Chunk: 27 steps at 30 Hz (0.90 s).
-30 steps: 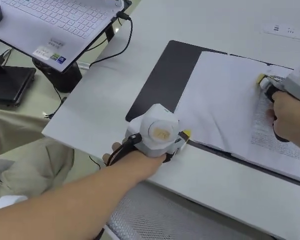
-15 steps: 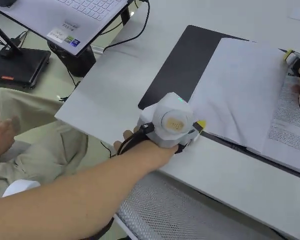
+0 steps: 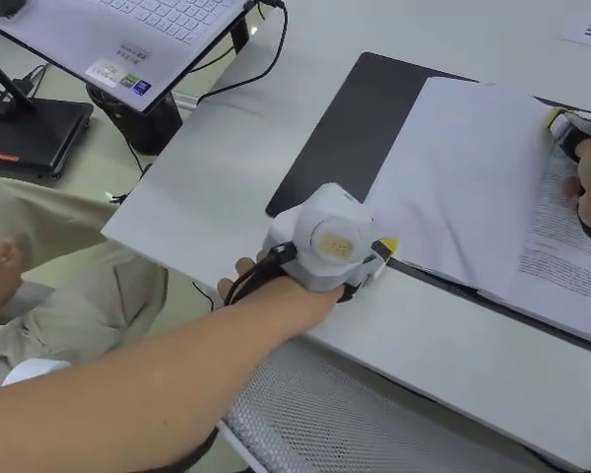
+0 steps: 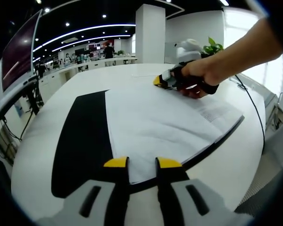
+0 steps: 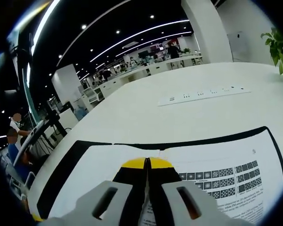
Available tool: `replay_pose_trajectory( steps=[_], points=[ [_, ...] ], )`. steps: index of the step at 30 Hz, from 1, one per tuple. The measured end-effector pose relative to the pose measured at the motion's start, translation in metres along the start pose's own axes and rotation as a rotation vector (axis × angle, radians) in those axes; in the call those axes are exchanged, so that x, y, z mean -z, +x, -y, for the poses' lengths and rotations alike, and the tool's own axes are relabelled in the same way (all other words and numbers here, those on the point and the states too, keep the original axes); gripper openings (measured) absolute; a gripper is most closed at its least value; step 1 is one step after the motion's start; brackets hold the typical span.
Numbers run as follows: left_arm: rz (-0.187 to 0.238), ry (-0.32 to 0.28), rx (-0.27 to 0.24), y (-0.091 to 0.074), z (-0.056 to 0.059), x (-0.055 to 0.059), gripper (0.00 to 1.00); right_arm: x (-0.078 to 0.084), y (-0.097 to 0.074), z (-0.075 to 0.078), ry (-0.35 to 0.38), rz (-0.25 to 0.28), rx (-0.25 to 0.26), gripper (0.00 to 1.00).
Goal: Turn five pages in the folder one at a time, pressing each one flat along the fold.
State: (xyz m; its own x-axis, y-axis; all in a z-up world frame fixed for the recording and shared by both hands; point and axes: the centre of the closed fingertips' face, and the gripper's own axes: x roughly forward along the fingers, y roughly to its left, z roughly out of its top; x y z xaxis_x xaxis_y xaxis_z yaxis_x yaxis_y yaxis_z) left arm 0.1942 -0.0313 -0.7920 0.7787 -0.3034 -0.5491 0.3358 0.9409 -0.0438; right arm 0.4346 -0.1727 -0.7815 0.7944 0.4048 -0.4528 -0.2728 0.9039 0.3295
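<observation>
Print [image 5: 212, 184] on the folder page [image 5: 254, 155] blurs unreadably — left claw [image 4: 142, 162] narrowly parted, right claw [image 5: 146, 162] pressed shut.

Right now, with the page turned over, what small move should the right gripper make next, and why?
Probably draw the right gripper along the fold toward the near edge. Its jaws are shut at the fold's far end, the turned page already lies over the folder's black cover, and the left gripper sits at its near corner.
</observation>
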Motion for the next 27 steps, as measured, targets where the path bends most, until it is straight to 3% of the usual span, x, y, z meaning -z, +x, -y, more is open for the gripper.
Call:
replay_pose_trajectory(
  steps=[27],
  points=[
    [0.012,-0.001,-0.004,-0.004,-0.001,0.001,0.21,0.032,-0.058,-0.025,0.020,-0.052,-0.055,0.00]
  ],
)
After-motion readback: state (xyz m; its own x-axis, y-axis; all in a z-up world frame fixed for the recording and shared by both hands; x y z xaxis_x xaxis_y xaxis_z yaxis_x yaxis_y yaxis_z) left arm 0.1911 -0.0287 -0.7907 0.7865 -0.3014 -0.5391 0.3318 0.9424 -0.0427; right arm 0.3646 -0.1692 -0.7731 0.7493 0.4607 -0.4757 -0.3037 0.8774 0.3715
